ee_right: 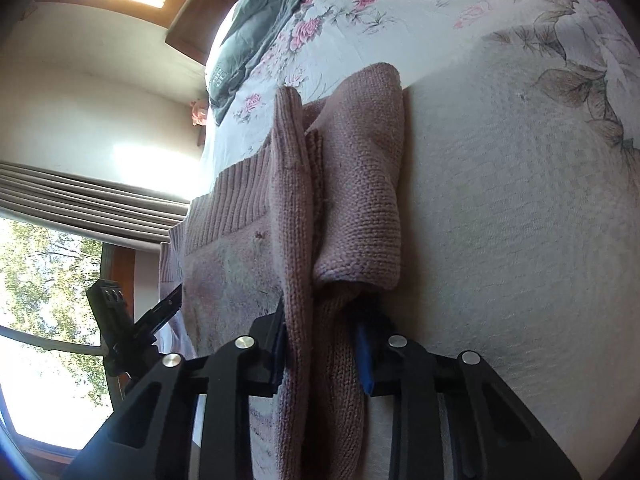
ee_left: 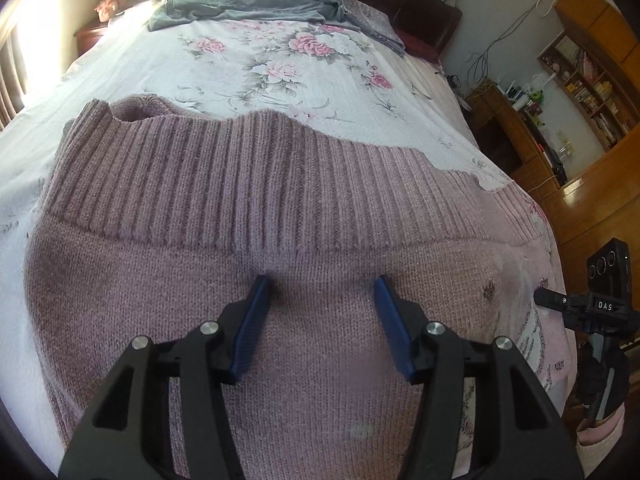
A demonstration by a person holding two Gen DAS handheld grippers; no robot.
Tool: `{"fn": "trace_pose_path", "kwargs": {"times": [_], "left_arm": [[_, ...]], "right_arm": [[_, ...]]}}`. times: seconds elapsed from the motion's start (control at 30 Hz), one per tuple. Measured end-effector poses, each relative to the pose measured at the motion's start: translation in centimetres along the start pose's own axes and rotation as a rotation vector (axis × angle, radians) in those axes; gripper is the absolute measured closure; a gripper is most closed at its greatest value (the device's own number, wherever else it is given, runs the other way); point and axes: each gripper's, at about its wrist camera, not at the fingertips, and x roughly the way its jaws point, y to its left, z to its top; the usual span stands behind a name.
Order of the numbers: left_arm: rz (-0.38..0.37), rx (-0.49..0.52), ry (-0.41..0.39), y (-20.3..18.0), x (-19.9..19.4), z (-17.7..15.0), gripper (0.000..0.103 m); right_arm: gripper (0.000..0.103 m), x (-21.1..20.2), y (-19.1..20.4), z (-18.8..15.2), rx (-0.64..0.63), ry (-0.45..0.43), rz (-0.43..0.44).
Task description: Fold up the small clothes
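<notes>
The left gripper (ee_left: 322,284) stands wide apart, its blue fingers (ee_left: 256,320) resting on the pink sweater (ee_left: 240,208) with nothing pinched between them. The sweater lies flat on the bed (ee_left: 280,64), its ribbed hem just ahead of that gripper. The right gripper (ee_right: 320,340) is clamped on a bunched fold of the sweater, whose sleeve (ee_right: 360,184) lies doubled ahead of it.
</notes>
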Motion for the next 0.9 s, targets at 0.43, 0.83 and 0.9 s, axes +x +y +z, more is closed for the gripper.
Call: {"fn": "trace_pose_path", "kwargs": {"times": [0.43,0.83,0.9], "left_arm": [[-0.007,-0.004,0.004,0.2,0.0,0.1,0.048],[-0.049,-0.032,0.002,1.0,-0.2,0.1,0.048],[-0.050,-0.045,0.009,1.0,-0.9,0.1,0.049]], "right_arm": [[0.067,-1.2,-1.2,-2.1,0.065,0.064,0.055],[0.087,-2.5,0.3,-1.6,0.079,-0.031,0.202],[0.087,-3.4,2.8,-1.3,0.032,-0.054,0.165]]}}
